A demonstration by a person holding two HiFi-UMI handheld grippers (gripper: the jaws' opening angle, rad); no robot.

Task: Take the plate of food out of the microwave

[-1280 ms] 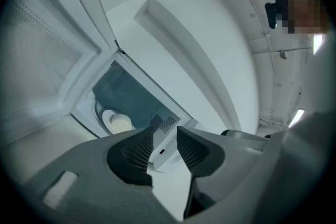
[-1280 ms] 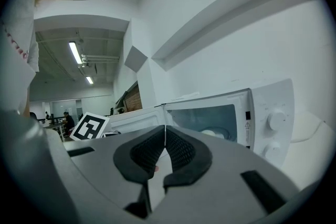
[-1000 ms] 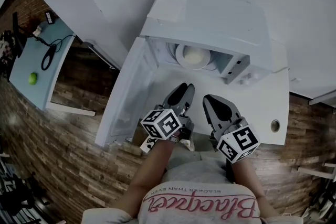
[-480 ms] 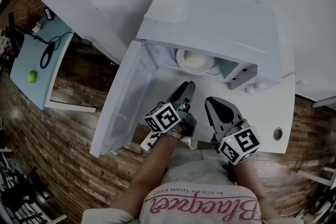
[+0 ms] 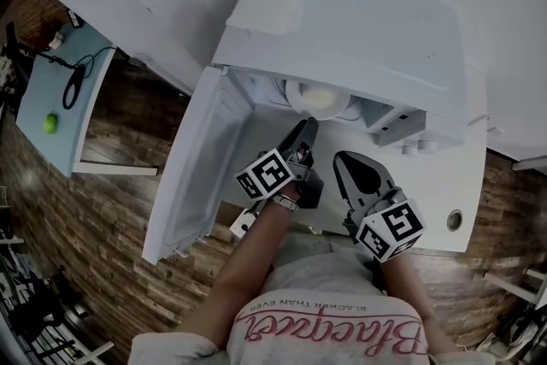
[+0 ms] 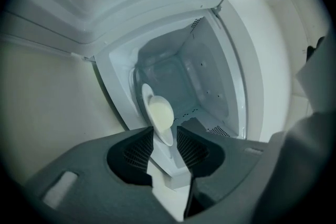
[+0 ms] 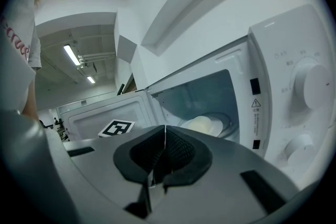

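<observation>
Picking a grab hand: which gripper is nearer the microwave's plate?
Left. The left gripper, open, is at the microwave mouth, short of the plate; the right gripper, shut, sits farther back.

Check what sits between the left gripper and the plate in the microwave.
Nothing blocks it. In the left gripper view, the left gripper's open jaws frame the plate's near rim, with only the microwave's bare white sill between.
</observation>
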